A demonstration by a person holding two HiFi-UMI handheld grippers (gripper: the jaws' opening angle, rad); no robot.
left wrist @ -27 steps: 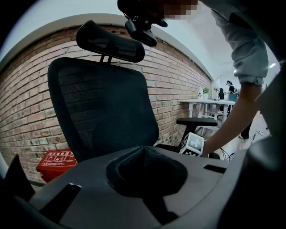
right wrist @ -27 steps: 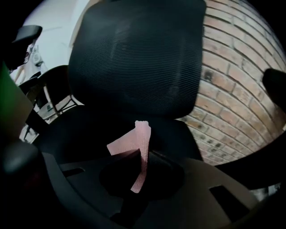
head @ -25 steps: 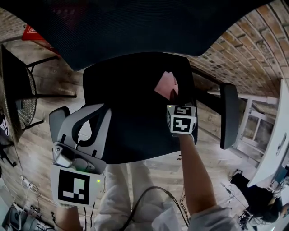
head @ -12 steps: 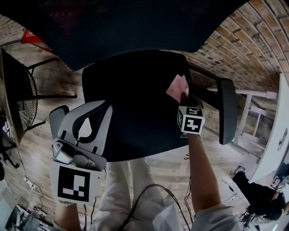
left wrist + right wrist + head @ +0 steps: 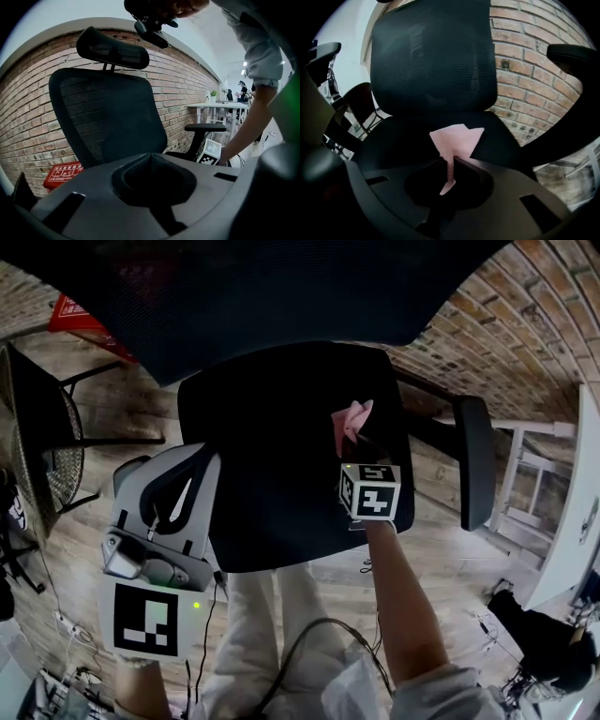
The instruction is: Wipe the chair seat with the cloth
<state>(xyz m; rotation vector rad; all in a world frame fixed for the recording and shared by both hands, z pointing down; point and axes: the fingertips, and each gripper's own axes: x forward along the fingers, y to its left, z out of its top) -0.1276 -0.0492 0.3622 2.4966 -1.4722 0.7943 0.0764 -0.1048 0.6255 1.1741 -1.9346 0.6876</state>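
Over the right side of the chair seat [image 5: 272,427], the right tongs [image 5: 449,161] clamp the pink cloth [image 5: 454,138], while the left tongs [image 5: 150,157] hang closed and empty by its left edge.

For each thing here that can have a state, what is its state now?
right gripper: shut on the pink cloth.
pink cloth: pinched, crumpled, its free end standing out past the jaws.
left gripper: shut, holding nothing.
chair seat: nobody sits on it.
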